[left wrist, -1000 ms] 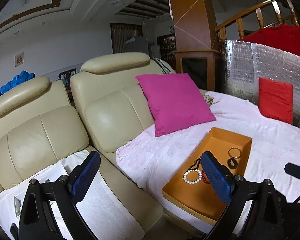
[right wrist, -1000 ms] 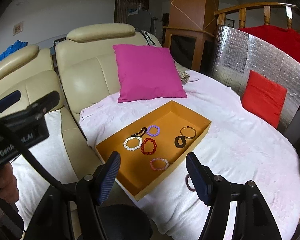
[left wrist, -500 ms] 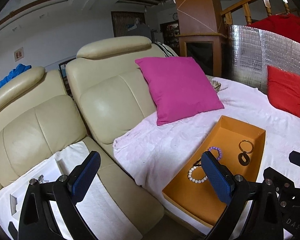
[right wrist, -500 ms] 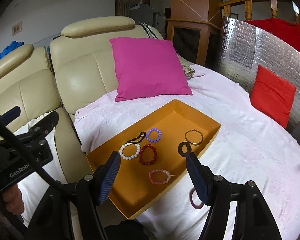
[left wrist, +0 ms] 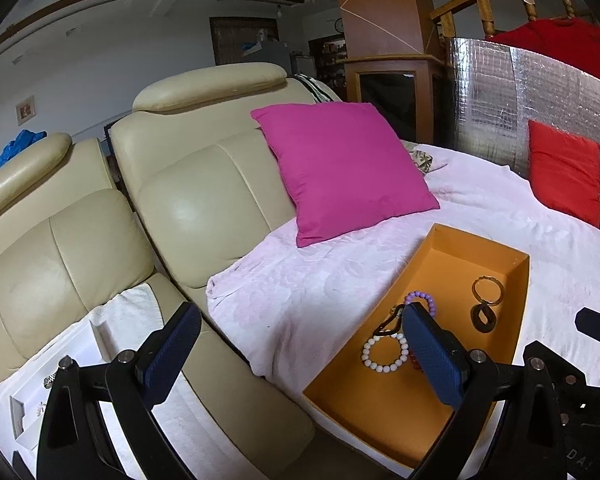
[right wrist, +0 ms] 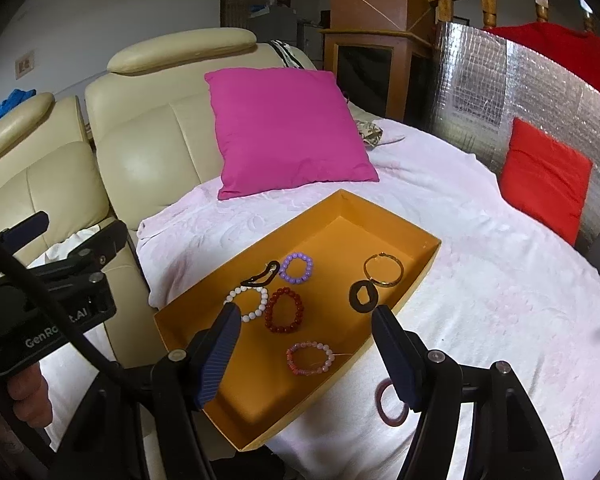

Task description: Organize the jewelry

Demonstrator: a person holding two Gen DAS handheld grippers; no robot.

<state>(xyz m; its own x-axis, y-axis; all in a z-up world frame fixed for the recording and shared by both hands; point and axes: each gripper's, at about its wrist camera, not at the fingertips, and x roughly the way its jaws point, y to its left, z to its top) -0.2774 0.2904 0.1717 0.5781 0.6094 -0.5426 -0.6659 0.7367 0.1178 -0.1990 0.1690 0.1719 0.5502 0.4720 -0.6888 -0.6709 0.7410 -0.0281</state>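
An orange tray (right wrist: 260, 256) lies on the pale pink cloth. In it are a white bead bracelet (right wrist: 247, 304), a red one (right wrist: 284, 310), a purple one (right wrist: 297, 267), a pink one (right wrist: 310, 358), a gold bangle (right wrist: 383, 270), a black ring (right wrist: 363, 296) and a black clip (right wrist: 260, 274). A dark pink ring (right wrist: 390, 402) lies on the cloth outside the tray, half hidden by a finger. My right gripper (right wrist: 305, 314) hangs open above the tray's near end, holding nothing. My left gripper (left wrist: 300, 312) is open and empty, over the tray's (left wrist: 460, 264) left edge.
A white compartment box (left wrist: 60, 364) sits on a towel on the cream sofa seat at the left. A magenta pillow (right wrist: 288, 132) leans on the sofa back behind the tray. A red cushion (right wrist: 544, 176) rests against a silver foil panel (right wrist: 480, 92) at the right.
Both grippers have come forward and down towards the tray, which now looks larger and nearer. Their jaws stand as wide as before. Nothing in the tray has moved.
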